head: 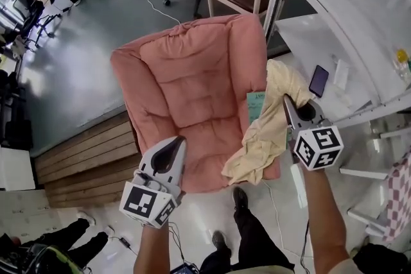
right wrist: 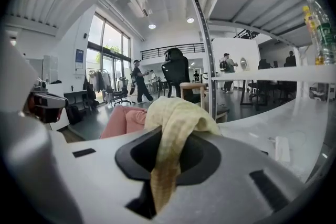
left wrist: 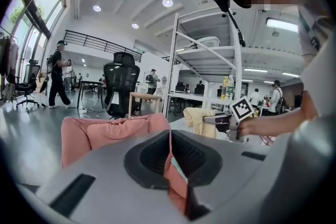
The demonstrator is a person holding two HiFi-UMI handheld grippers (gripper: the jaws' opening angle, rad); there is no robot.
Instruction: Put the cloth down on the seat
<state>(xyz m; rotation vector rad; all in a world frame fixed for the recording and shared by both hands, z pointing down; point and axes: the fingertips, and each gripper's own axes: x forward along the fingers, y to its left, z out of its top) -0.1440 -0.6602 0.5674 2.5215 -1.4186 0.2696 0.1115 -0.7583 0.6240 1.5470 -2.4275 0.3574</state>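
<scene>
Head view: right hand-held gripper (head: 287, 106) pinches yellow cloth (head: 266, 135), left hand-held gripper (head: 178, 142) grips pink seat cushion (head: 192, 86); lower mid-seat before releasing.

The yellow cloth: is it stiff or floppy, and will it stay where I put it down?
Probably floppy: the yellow cloth hangs in loose folds from the right gripper, whose jaws pinch it. It looks light, as one small pinch carries it. On the padded pink seat it should likely settle crumpled, not slide.

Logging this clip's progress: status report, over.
Jaws: right gripper shut on yellow cloth, left gripper pinching pink seat at front edge. Cloth draped over seat's right side, not released. Nothing blocking the seat.
</scene>
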